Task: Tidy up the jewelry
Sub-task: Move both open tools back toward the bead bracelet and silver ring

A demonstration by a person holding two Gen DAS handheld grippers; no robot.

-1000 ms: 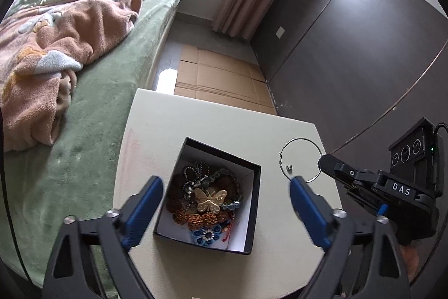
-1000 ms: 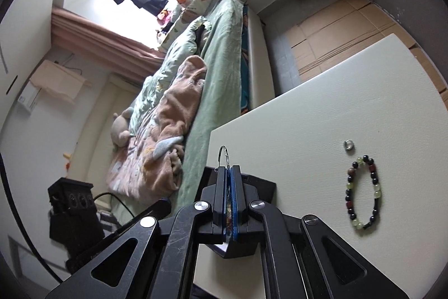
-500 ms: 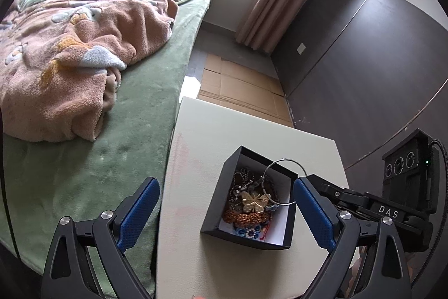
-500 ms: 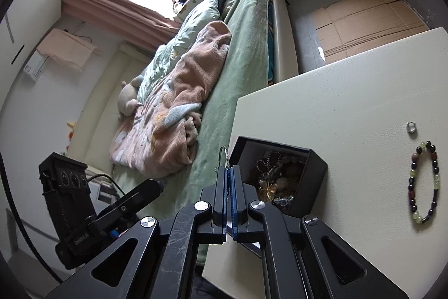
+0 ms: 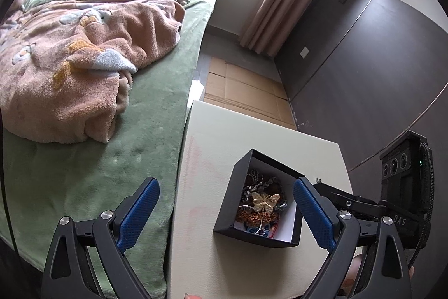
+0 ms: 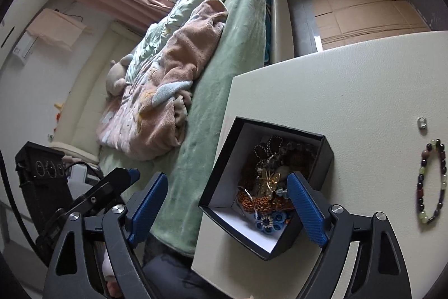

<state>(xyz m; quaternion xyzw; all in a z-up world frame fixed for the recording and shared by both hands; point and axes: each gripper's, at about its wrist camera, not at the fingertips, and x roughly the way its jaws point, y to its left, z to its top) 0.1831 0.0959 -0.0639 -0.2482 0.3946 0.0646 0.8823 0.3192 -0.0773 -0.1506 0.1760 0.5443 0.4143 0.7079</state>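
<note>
A black jewelry box with a white inside sits on the cream table. It holds a heap of jewelry with a gold butterfly. A thin silver hoop lies on the heap. A beaded bracelet and a small silver ring lie on the table to the right of the box. My left gripper is open and empty, near the box's left. My right gripper is open and empty, just above the box.
A bed with a green cover and a pink blanket stands along the table's left edge. Flattened cardboard lies on the floor beyond the table. A dark wall panel stands at the right.
My right gripper carried the silver hoop from the table over the box, then opened and let it go onto the heap. My left gripper has swung left.
</note>
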